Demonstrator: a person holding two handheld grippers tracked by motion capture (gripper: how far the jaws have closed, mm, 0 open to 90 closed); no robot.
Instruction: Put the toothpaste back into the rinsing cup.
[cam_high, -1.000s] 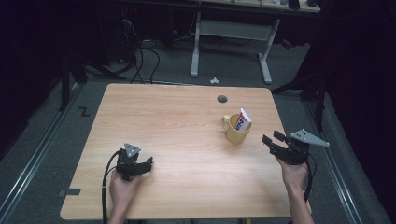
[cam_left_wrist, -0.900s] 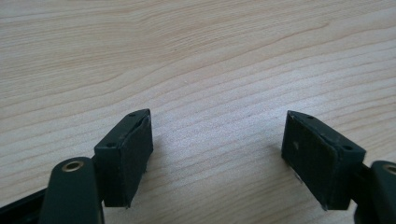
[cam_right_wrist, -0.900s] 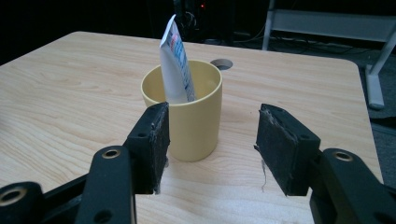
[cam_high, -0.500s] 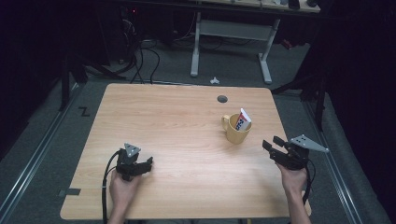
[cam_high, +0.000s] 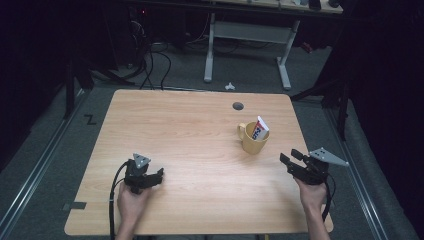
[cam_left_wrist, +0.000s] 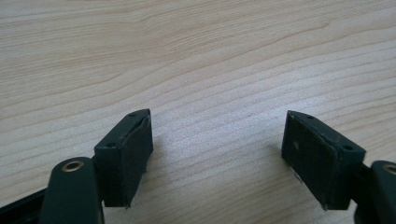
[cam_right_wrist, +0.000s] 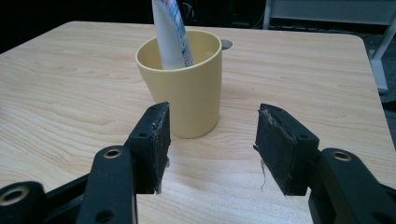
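Observation:
A yellow mug (cam_high: 252, 140) stands upright on the right half of the wooden table (cam_high: 190, 130), with a white tube (cam_high: 259, 129) leaning inside it. In the right gripper view the mug (cam_right_wrist: 187, 79) and its tube (cam_right_wrist: 170, 32) sit just beyond the jaws. My right gripper (cam_high: 288, 158) rests low near the table's right front, a short way from the mug, open and holding nothing. My left gripper (cam_high: 159, 175) lies at the front left, also open, with bare wood (cam_left_wrist: 215, 135) between its jaws.
A round cable hole (cam_high: 238, 106) sits in the table behind the mug. Beyond the far edge are a desk frame (cam_high: 247, 35), cables (cam_high: 150, 60) and a small white object (cam_high: 229, 86) on the floor. A metal rail (cam_high: 35, 170) runs along the left.
My right gripper has dropped lower and drawn slightly back toward the table's front right edge. The left gripper and the mug have stayed put.

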